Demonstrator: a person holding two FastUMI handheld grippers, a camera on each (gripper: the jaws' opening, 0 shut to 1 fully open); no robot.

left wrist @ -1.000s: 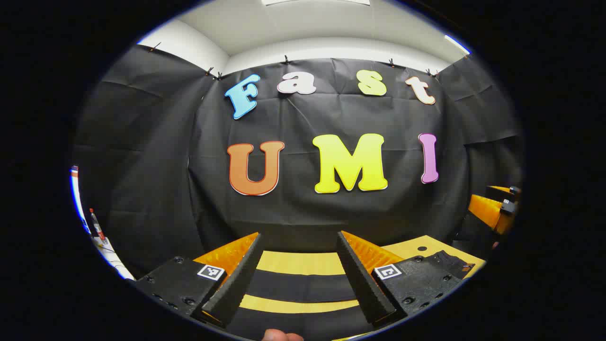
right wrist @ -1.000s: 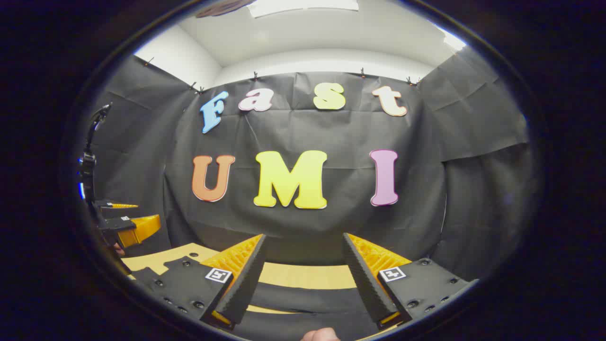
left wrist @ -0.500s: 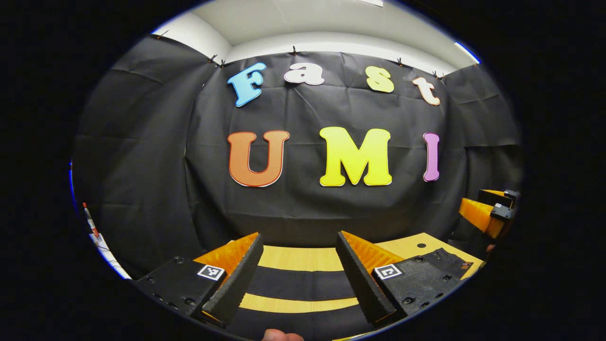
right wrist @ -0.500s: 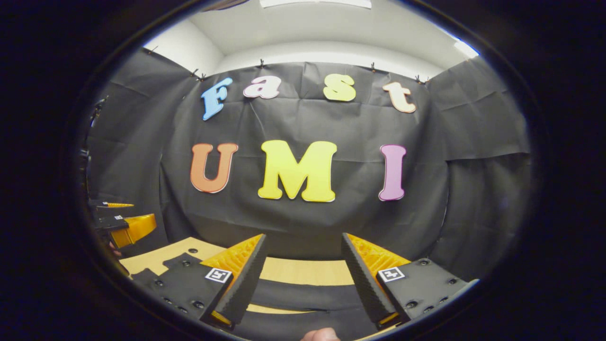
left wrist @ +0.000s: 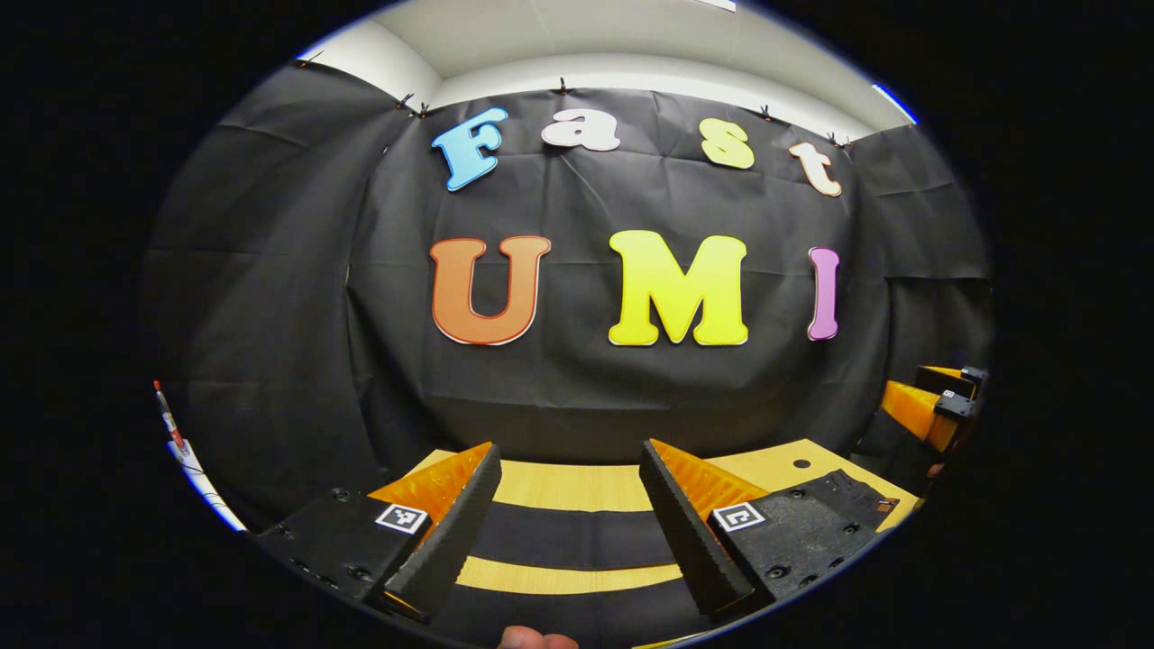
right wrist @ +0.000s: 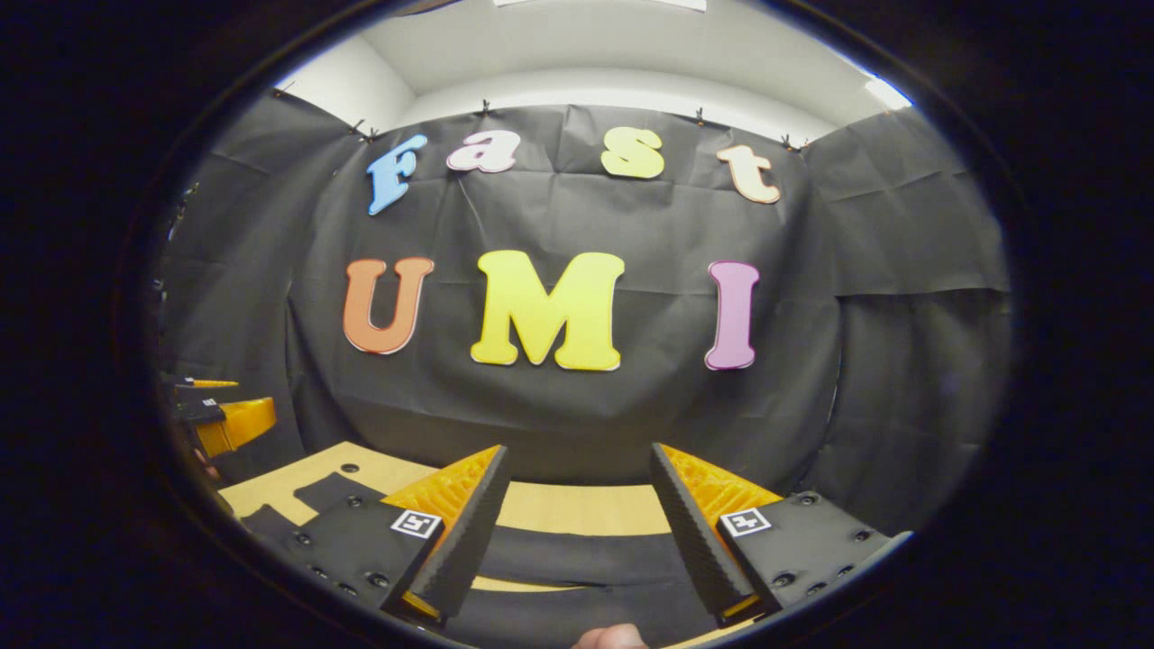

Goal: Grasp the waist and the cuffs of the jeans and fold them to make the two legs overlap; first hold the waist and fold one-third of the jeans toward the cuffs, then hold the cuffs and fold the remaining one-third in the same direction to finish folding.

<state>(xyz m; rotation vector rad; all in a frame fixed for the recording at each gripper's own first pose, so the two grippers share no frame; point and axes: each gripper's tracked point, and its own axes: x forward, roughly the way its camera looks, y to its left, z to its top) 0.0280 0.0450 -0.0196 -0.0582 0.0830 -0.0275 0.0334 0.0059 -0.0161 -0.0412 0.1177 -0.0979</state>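
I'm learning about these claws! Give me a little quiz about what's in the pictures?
1. True or false: the left claw is shut on the dark jeans.
2. What do the jeans lie on? A: a wooden table. B: a chair. C: a bed.
3. Fill in the gap: the right claw has its jaws ____, with nothing between them.

Key: 1 false; 2 A; 3 open.

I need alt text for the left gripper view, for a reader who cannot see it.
The left claw is open above dark jeans spread across a light wooden table. The right claw hovers at the far right edge, before the black cloth wall.
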